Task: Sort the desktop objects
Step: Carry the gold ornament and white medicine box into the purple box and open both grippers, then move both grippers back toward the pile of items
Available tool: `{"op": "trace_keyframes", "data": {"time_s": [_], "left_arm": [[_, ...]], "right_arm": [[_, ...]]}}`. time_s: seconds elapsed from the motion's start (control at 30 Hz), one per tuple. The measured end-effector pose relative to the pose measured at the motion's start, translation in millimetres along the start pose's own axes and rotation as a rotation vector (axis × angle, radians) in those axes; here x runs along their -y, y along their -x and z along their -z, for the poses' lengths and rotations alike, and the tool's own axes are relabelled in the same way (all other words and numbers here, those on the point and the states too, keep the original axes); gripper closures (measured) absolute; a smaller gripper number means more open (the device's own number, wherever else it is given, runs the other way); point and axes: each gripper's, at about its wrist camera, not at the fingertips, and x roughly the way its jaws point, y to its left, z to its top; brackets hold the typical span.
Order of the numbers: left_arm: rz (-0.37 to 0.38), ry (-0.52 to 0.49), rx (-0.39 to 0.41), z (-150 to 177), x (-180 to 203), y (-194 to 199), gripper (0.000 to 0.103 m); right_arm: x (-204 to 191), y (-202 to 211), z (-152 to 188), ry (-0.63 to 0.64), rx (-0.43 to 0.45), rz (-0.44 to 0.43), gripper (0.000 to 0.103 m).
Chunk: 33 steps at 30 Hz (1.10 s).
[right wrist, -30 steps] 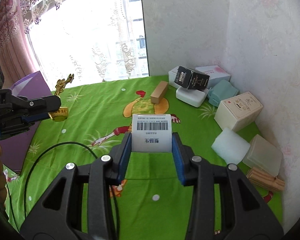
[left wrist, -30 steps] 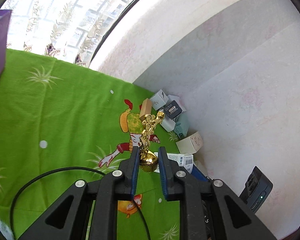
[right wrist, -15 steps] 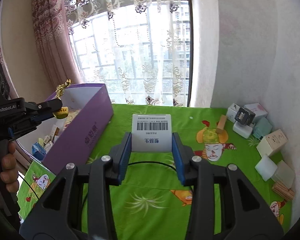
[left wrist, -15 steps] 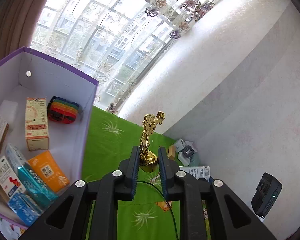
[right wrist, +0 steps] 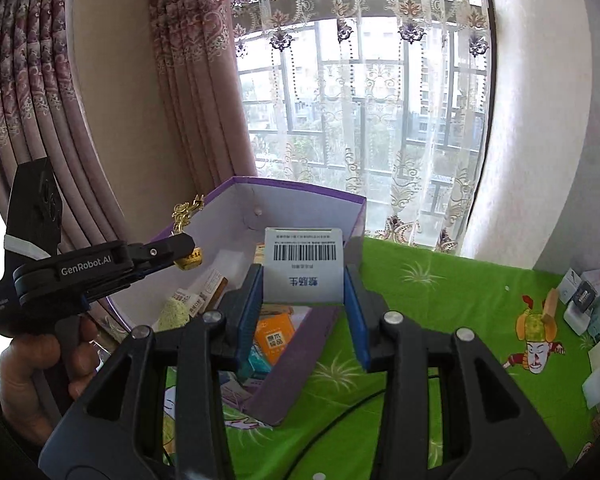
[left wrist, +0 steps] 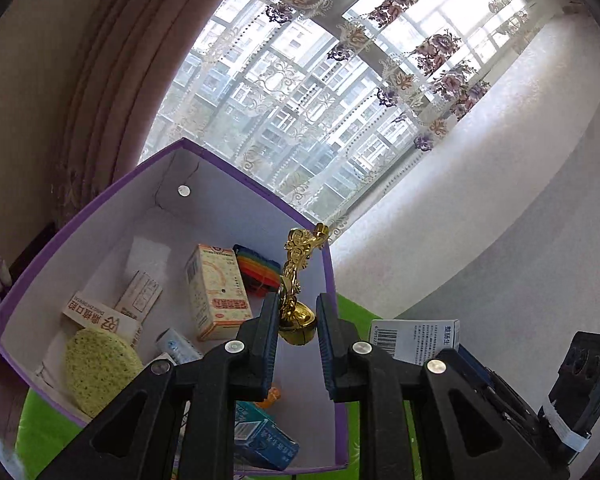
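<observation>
My left gripper (left wrist: 297, 326) is closed around the round base of a small gold trophy-like figurine (left wrist: 298, 276), which stands upright between the blue-lined fingers. I hold it in the air above the open purple cardboard box with white inner walls (left wrist: 100, 208), over the box's near right side. Inside the box lie a round yellow-green sponge (left wrist: 96, 368), a cream and orange medicine carton (left wrist: 216, 292), a rainbow-striped block (left wrist: 258, 270) and a blue carton (left wrist: 266, 442). My right gripper (right wrist: 304, 300) is closed on a white rectangular carton with a black barcode (right wrist: 304, 266), its fingers pressing both sides; it is raised over the box's right wall. The box sits on a bright green cartoon-print cloth (right wrist: 440, 320). More small boxes (right wrist: 584, 300) are clustered at the cloth's far right edge, against the wall.
</observation>
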Motion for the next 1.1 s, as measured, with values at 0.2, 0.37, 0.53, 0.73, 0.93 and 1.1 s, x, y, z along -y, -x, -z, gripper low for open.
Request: {"op": "trace_keyframes", "data": {"time_s": [0.2,0.37,0.53,0.73,0.93,1.1], "left_arm": [[-0.020,0.031,0.022,-5.4,-24.1,6.6,0.084],[-0.036,0.050,0.027,-7.4,-36.4,11.1,0.084],[-0.051,0.079,0.020,-7.1,-41.4,9.2,0.080],[-0.057,0.084,0.022,-5.3,-41.0,8.7,0.048],[-0.042,0.065,0.027,-4.2,-29.9,11.1,0.047],[-0.019,0.025,0.030,-1.2,-7.1,12.9,0.043]], "right_arm": [[-28.7,-27.6,1.9,0.021,-0.035,-0.046,0.061],[-46.3,-41.3,6.1,0.047,-0.063,-0.063,0.061],[-51.4,-51.6,10.3,0.069,-0.100,-0.058,0.060],[-49.1,-40.2,10.0,0.073,-0.060,-0.049,0.035],[-31.2,-28.6,5.9,0.019,-0.023,-0.039,0.035],[2.8,-5.7,12.0,-0.048,0.016,0.028,0.035]]}}
